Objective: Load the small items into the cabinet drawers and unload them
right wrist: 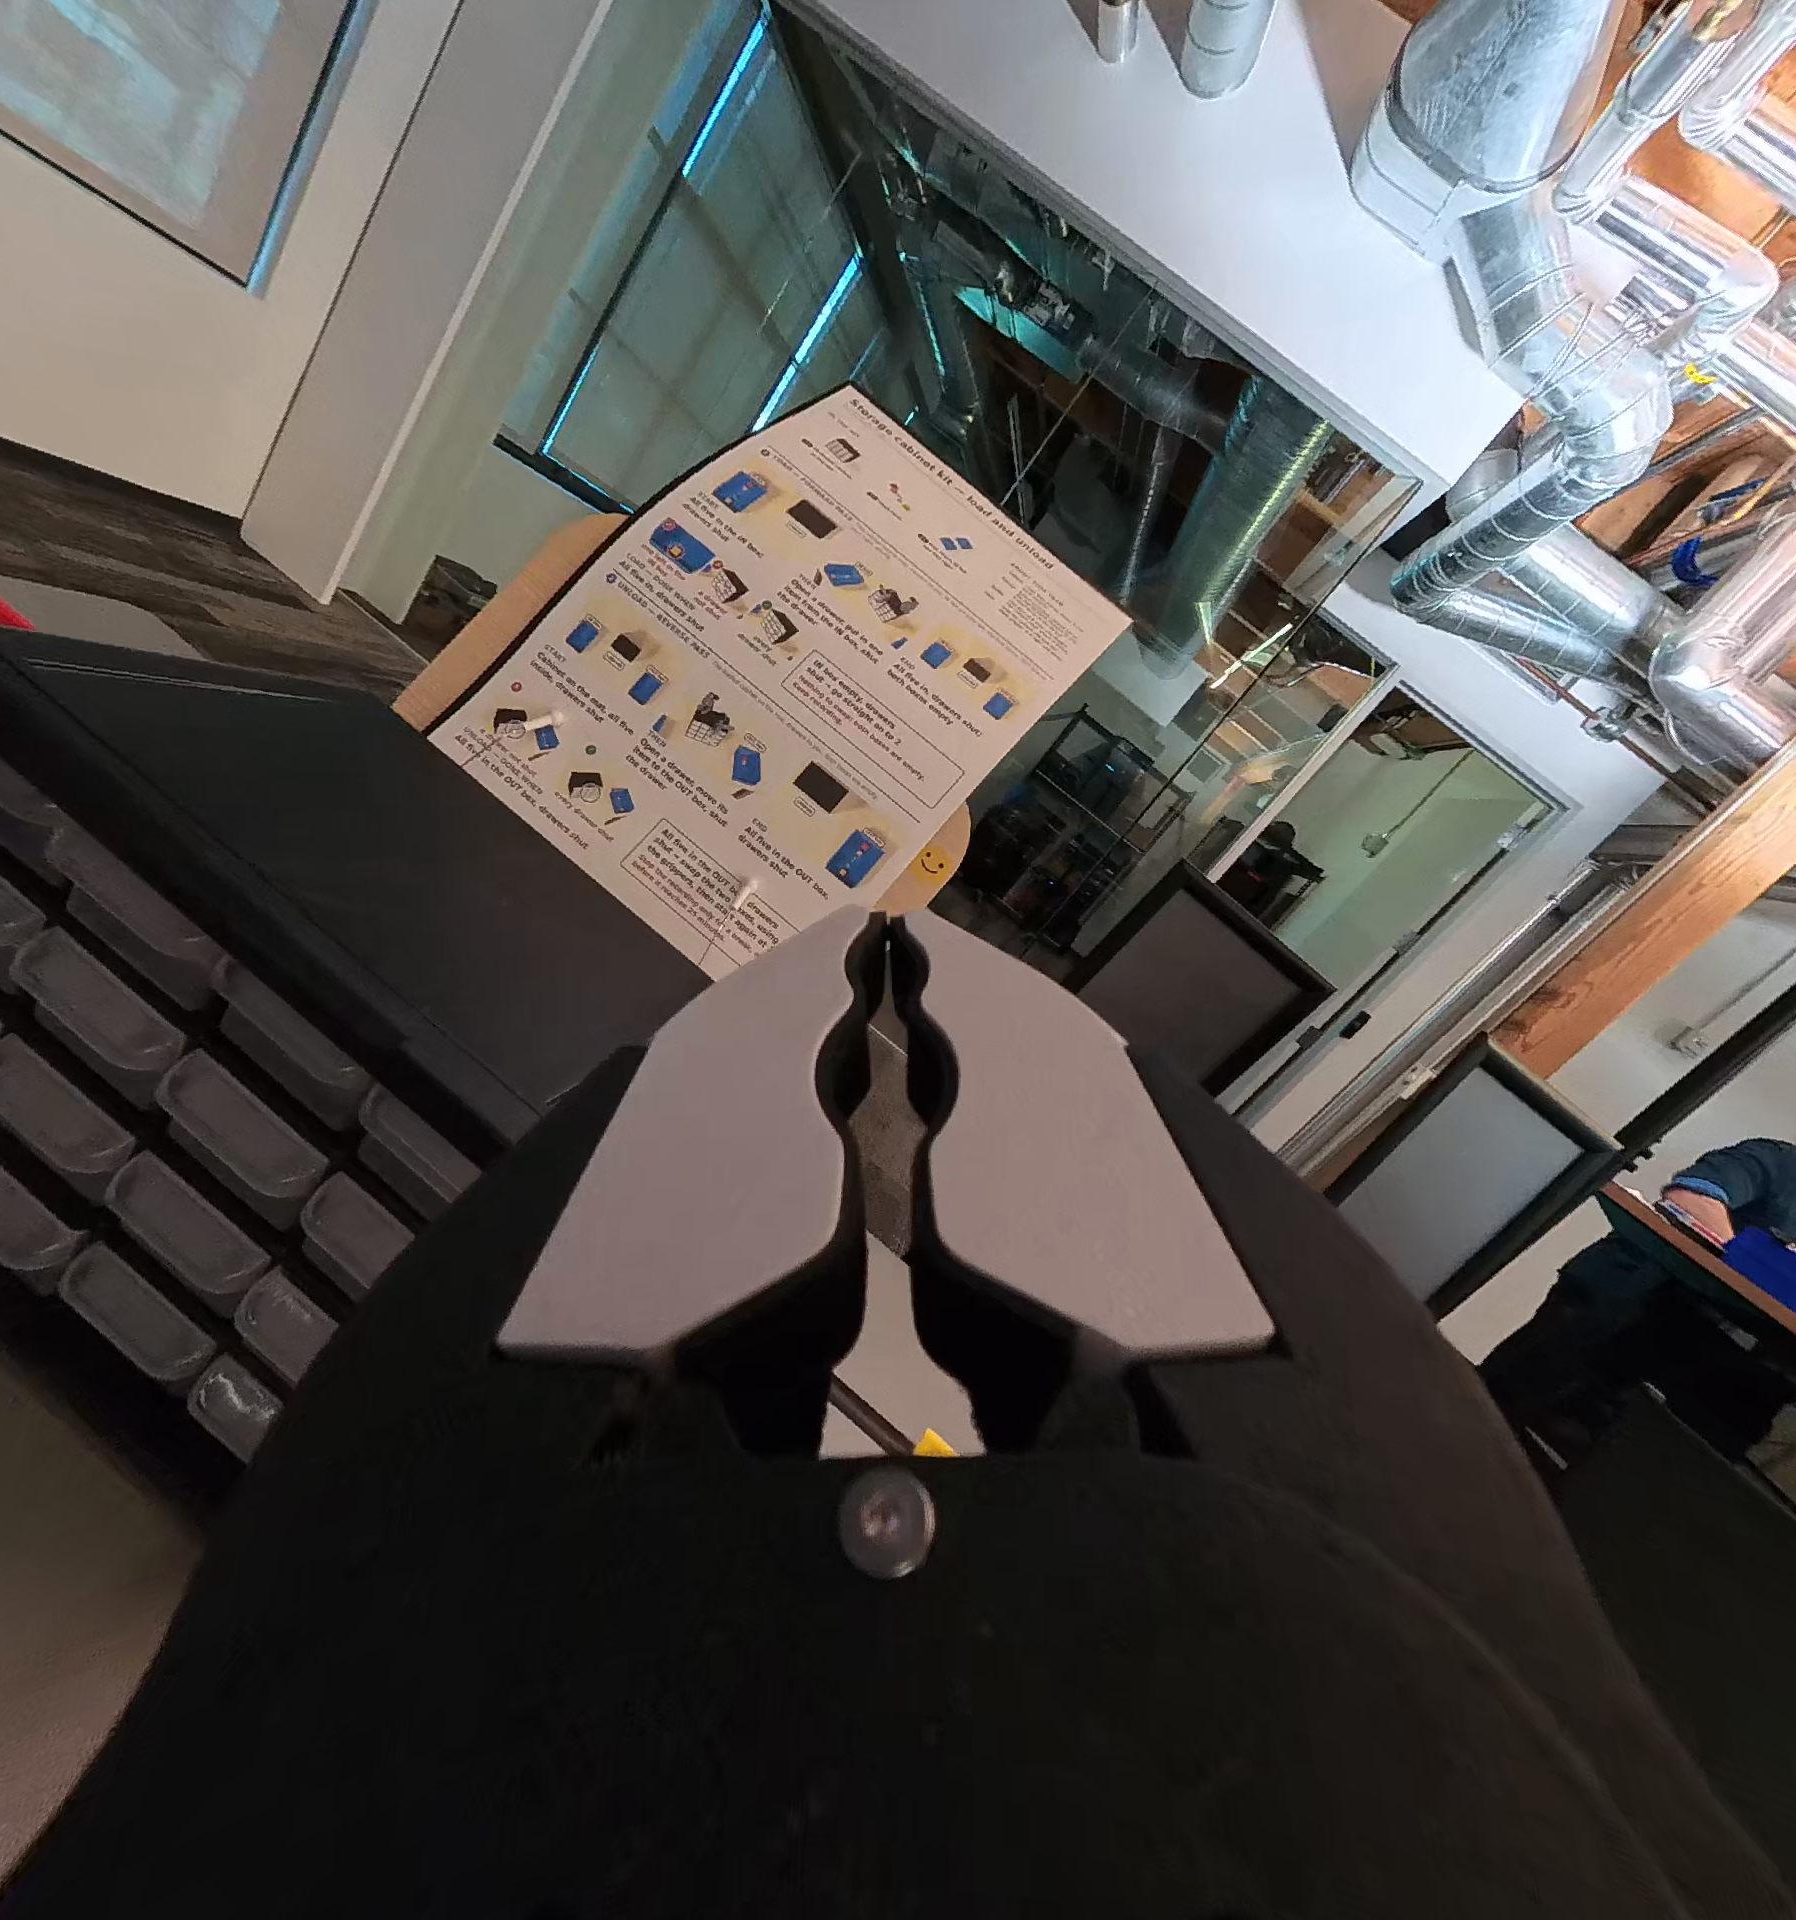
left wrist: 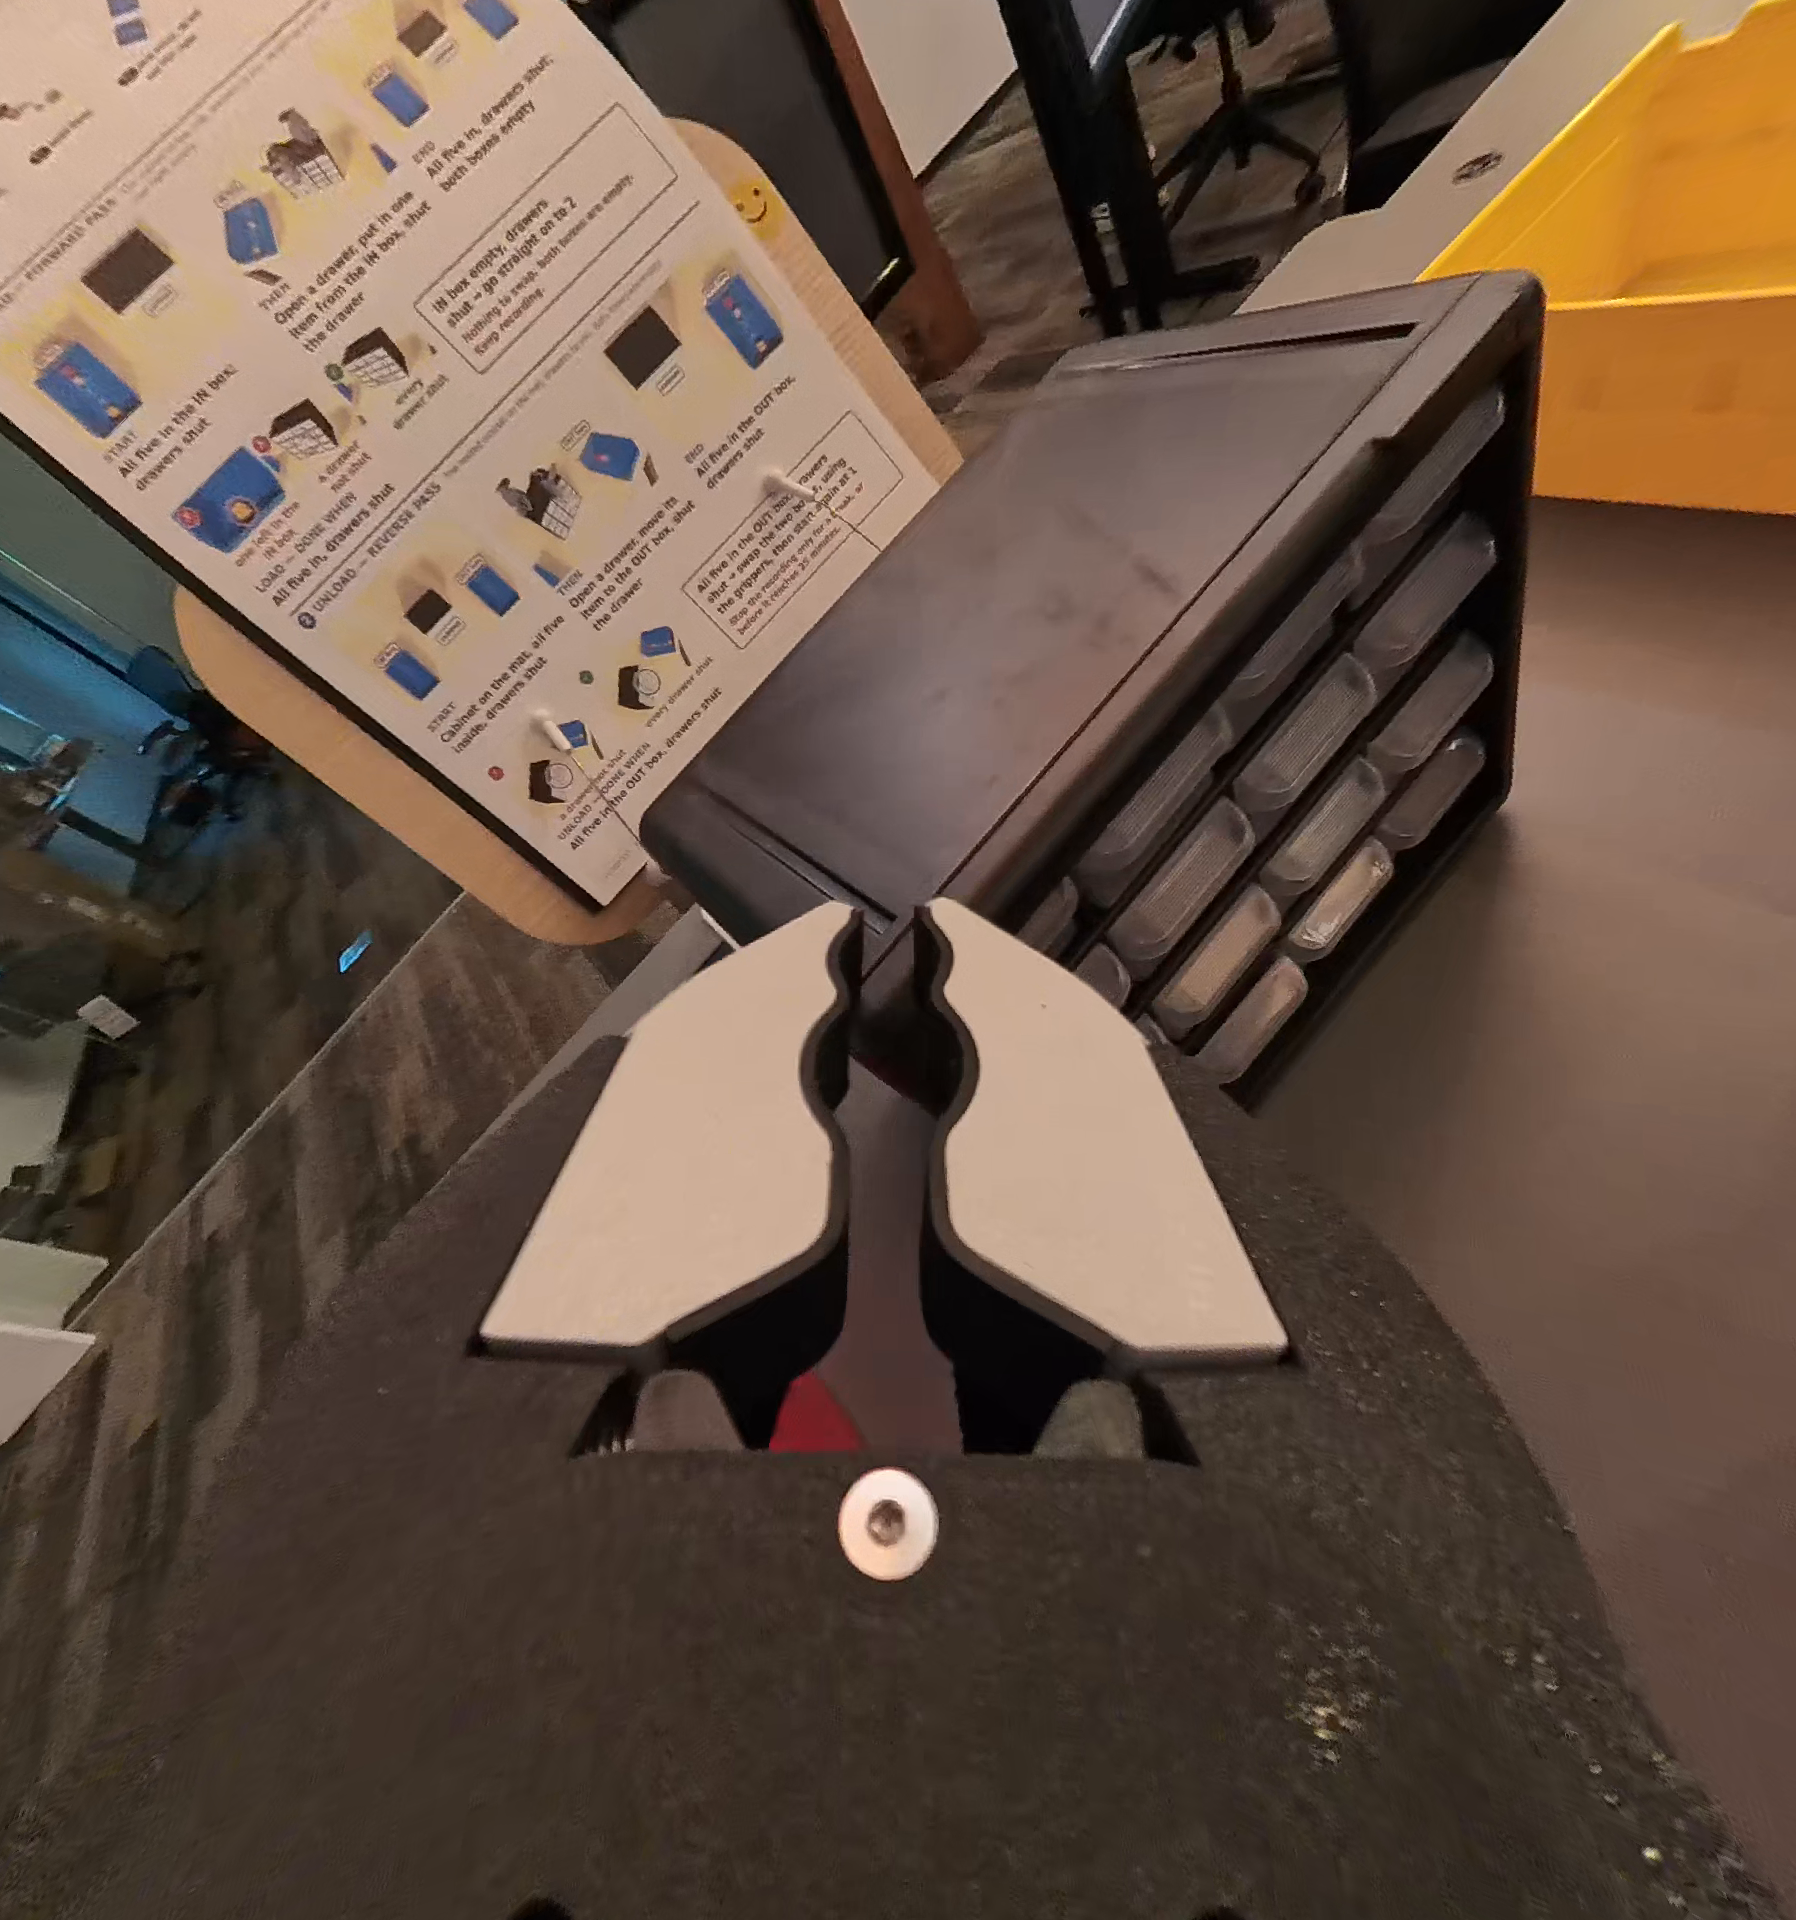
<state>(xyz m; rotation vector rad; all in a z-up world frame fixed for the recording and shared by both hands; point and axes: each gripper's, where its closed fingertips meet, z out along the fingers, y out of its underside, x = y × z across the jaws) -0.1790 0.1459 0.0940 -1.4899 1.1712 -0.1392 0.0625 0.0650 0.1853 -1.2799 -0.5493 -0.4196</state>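
Observation:
A black cabinet (left wrist: 1133, 644) with several small clear drawers (left wrist: 1320, 790) stands on a dark mat (left wrist: 1621, 1091); every drawer I can see looks pushed in. My left gripper (left wrist: 889, 920) hovers at the cabinet's near top corner, its jaws almost together with a thin slit and nothing seen between them. The cabinet also shows in the right wrist view (right wrist: 281, 831), to the left of my right gripper (right wrist: 886, 923), which is raised beside it with its jaws together and empty. No small items are in view.
A yellow bin (left wrist: 1704, 312) sits beyond the cabinet at the right. An instruction board (left wrist: 406, 416) on a wooden stand rises behind the cabinet, also in the right wrist view (right wrist: 769, 707). A person sits at a far table (right wrist: 1746, 1195). Something red (left wrist: 811, 1418) lies under my left fingers. One gripper's finger ends stand about 30 cm off the other's.

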